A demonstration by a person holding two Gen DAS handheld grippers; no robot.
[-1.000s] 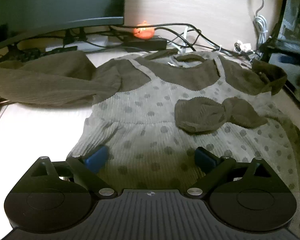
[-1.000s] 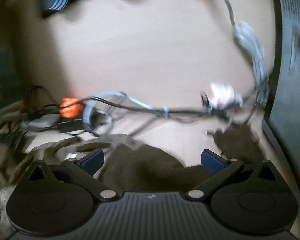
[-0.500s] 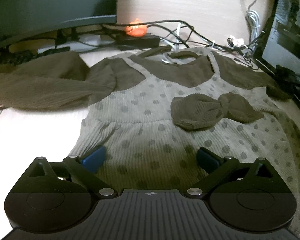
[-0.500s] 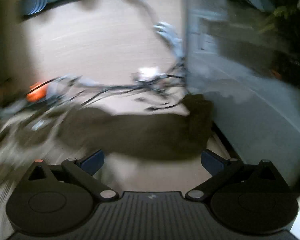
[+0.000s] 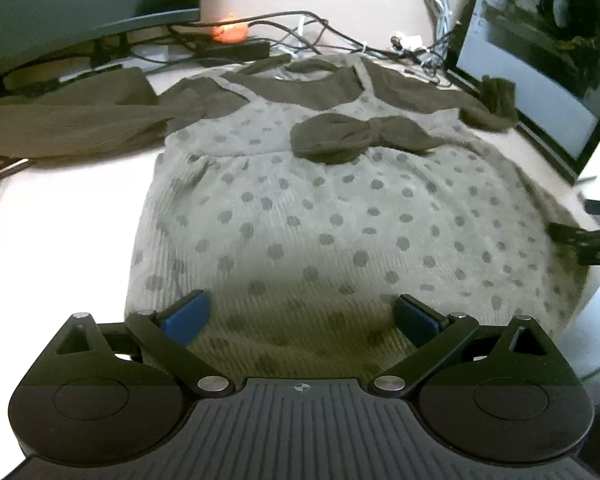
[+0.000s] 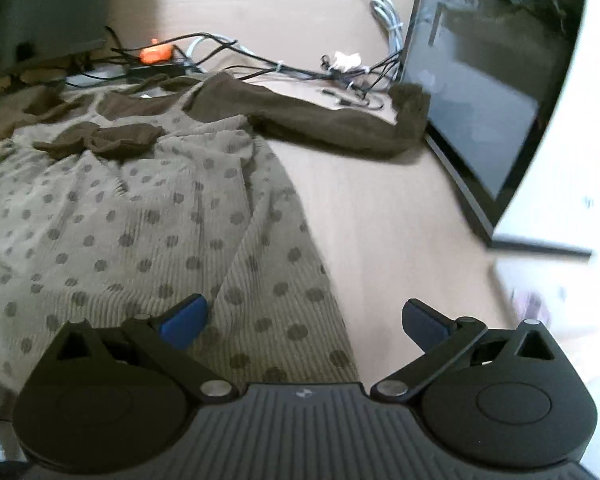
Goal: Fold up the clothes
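A child's dress [image 5: 320, 216] lies flat on the desk, grey-beige with dark dots, a brown bow [image 5: 360, 136] on the chest and brown sleeves. Its left sleeve [image 5: 72, 120] stretches out to the left. Its right sleeve [image 6: 332, 120] stretches right, the cuff against a monitor. My left gripper [image 5: 302, 314] is open and empty above the hem. My right gripper [image 6: 304, 318] is open and empty over the dress's right hem edge [image 6: 284, 320]; it also shows at the right edge of the left wrist view [image 5: 584, 240].
A dark monitor [image 6: 480, 100] stands at the right, another [image 5: 80, 4] at the back left. Tangled cables [image 5: 300, 36] and an orange object [image 5: 230, 32] lie behind the dress. Bare desk [image 6: 400, 240] lies right of the skirt.
The right gripper has swung from the cables at the back down and back to the dress's right hem. The left gripper has pulled back slightly toward the hem. The right sleeve now lies stretched out.
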